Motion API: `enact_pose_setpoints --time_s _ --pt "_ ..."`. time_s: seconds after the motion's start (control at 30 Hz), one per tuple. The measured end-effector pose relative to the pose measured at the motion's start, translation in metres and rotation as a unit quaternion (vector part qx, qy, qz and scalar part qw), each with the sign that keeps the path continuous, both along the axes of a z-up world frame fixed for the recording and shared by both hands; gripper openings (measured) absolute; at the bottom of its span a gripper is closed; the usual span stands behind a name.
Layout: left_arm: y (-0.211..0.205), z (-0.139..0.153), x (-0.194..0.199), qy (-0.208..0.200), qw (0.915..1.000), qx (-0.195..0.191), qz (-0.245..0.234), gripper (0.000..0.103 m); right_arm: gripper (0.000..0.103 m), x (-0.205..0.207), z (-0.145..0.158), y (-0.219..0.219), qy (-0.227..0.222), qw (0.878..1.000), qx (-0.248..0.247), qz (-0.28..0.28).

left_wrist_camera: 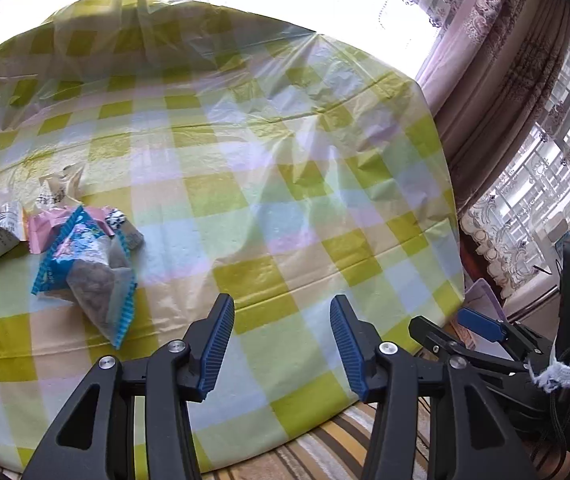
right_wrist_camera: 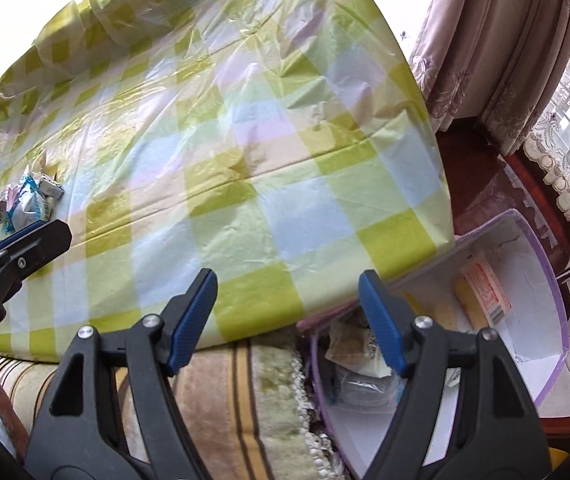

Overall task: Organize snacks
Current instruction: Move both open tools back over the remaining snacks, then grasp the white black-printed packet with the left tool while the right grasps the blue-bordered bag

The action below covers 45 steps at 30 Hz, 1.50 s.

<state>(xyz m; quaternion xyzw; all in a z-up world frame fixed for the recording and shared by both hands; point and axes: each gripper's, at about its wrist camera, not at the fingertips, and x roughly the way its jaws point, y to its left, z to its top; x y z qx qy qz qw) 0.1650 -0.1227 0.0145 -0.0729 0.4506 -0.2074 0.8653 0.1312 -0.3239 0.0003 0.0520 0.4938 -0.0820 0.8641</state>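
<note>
Several snacks (left_wrist_camera: 81, 256) lie piled on the bench (left_wrist_camera: 285, 184), up-left of both grippers. The left gripper (left_wrist_camera: 281, 344) is nearer. Both jaws spread, empty

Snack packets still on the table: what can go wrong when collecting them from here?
The snack packets overlap in one pile, so an open left gripper may pinch two together or drop one. The tablecloth is wrinkled thin plastic and may get caught. The box sits below the table edge, so a drop could miss.

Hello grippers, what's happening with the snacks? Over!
Left gripper open, empty. Right gripper open, empty. Snack packets piled on tablecloth. Box beside table. Nothing blocking.
</note>
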Motion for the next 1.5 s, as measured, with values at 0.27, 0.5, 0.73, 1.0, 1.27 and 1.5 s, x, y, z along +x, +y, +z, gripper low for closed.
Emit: enact_pose_setpoints --time_s 0.27,0.5,0.73,1.0,1.27,1.5 --pt "0.102 -0.002 0.016 -0.010 0.9887 -0.029 0.147 0.057 0.078 0.026 0.007 0.072 -0.026 0.995 0.006 0.093" --pt "0.174 -0.014 0.029 0.002 0.9721 -0.037 0.232 0.060 0.078 0.038 0.014 0.135 -0.058 0.982 0.012 0.180" --pt "0.207 -0.032 0.047 0.032 0.9617 -0.063 0.265 0.060 0.078 0.053 0.017 0.184 -0.078 0.967 0.013 0.243" --pt "0.216 -0.039 0.078 0.039 0.9592 -0.050 0.275 0.062 0.078 0.076 0.001 0.216 -0.063 0.960 0.021 0.271" --pt "0.213 -0.055 0.105 0.045 0.9628 -0.007 0.266 0.061 0.077 0.092 -0.021 0.226 -0.032 0.960 0.031 0.275" --pt "0.208 -0.056 0.104 0.027 0.9681 0.031 0.247 0.042 0.066 0.104 -0.037 0.226 -0.008 0.962 0.050 0.267"
